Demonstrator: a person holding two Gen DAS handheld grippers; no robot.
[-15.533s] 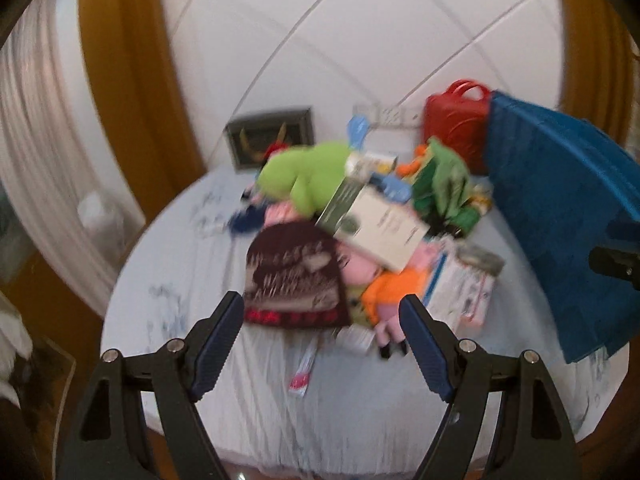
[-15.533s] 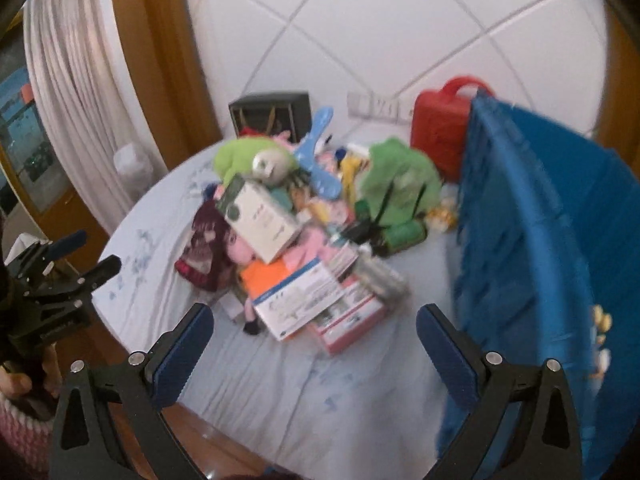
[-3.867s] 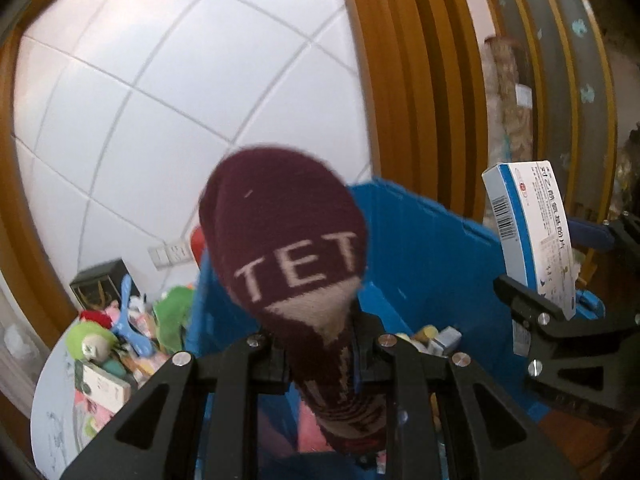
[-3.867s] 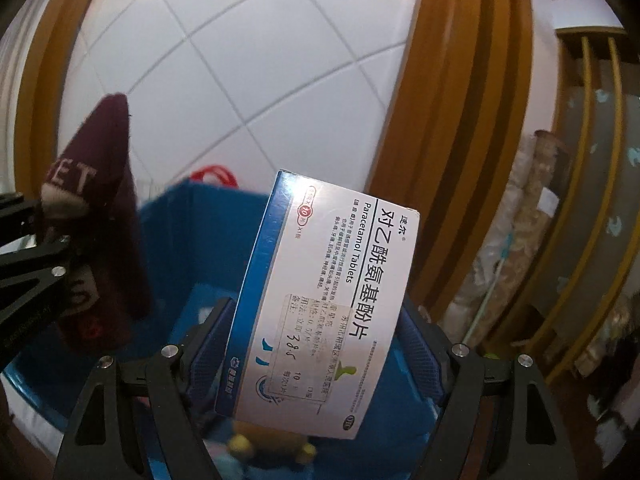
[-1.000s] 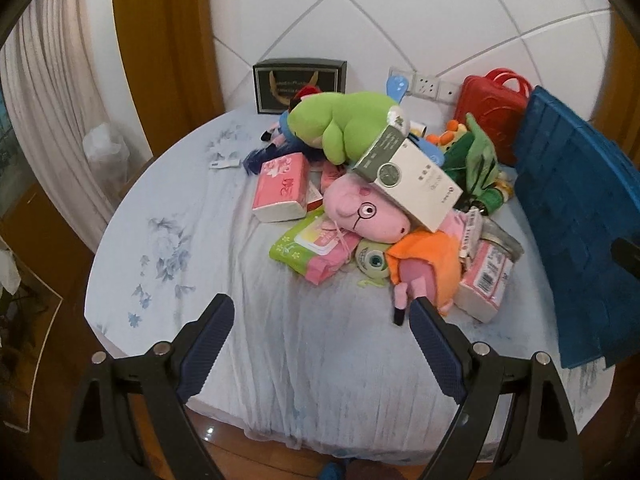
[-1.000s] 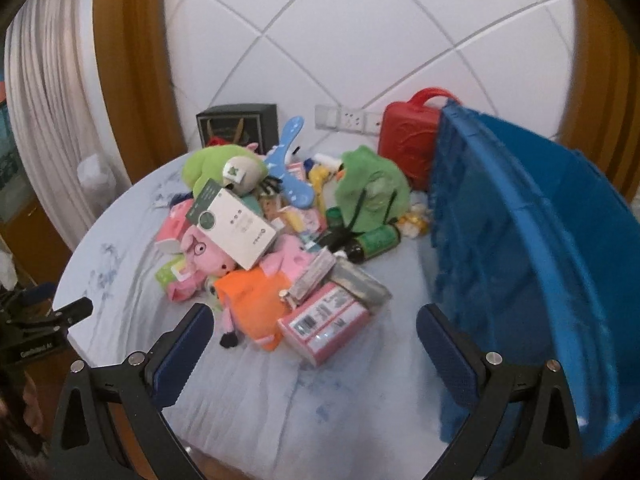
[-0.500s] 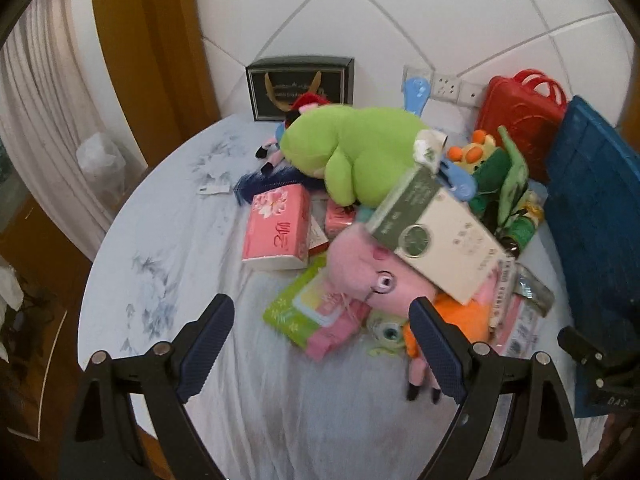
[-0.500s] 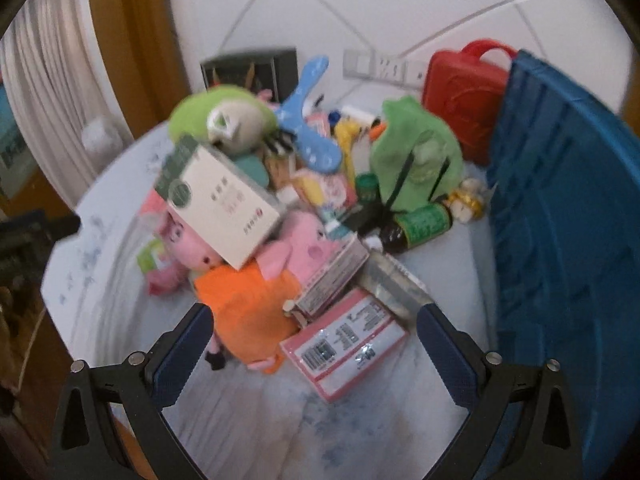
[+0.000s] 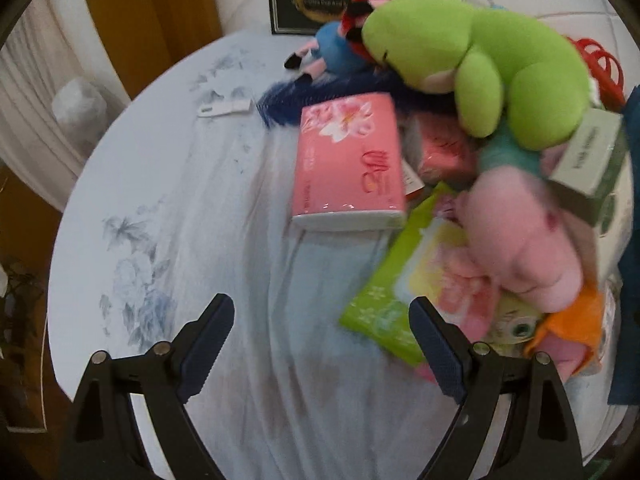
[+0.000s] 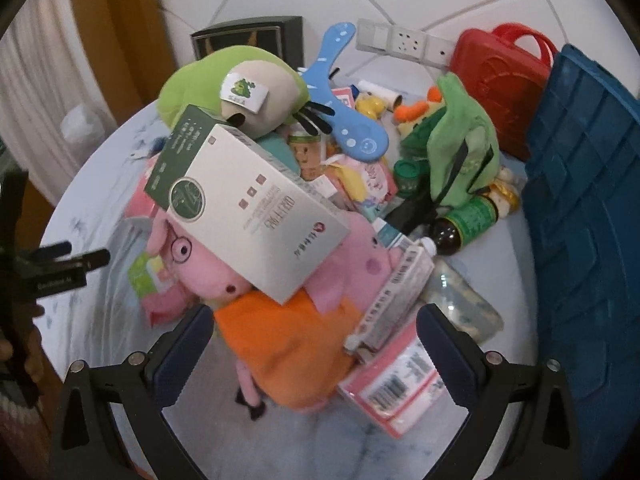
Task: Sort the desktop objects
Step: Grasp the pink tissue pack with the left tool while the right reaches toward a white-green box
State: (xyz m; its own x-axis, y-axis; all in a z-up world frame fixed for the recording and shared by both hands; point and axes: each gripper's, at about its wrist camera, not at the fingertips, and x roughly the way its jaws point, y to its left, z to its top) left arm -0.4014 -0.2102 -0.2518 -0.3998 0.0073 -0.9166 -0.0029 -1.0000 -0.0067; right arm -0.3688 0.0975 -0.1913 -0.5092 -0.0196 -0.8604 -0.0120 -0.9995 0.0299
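- Round table (image 9: 168, 208), draped in a pale cloth with faint blue flower prints, wrinkled into soft folds; white tiled wall and wooden trim behind, a gauzy curtain at the left.
- Blue crate (image 10: 592, 184), hard ribbed plastic, stands at the right edge of the table, beside the pile.
- Green plush (image 9: 492, 64), soft and rounded, lies on top of the heap at the back; in the right wrist view its beige belly carries a sewn label.
- Pink pig plush (image 10: 224, 264) in an orange dress, with round glasses, sprawls at the near side of the pile, directly ahead of the right gripper (image 10: 312, 344), whose fingers are spread wide and empty, bracketing the orange dress.
- Silver-and-green carton (image 10: 256, 208), a glossy rectangular box, rests tilted on the pig's head.
- Red plastic case (image 10: 500, 76) with a handle leans by the wall.
- Pink tissue pack (image 9: 348, 168), smooth film with a flower print, lies flat on the cloth, left of the pile.
- Green wet-wipes pack (image 9: 408, 300), crinkly and flat, is tucked under the pig, just beside the left gripper's right finger.
- Left gripper (image 9: 320, 336) hovers over bare cloth, fingers parted, holding nothing.
- One dark glass bottle (image 10: 464, 224) with a green label lies on its side near the crate.
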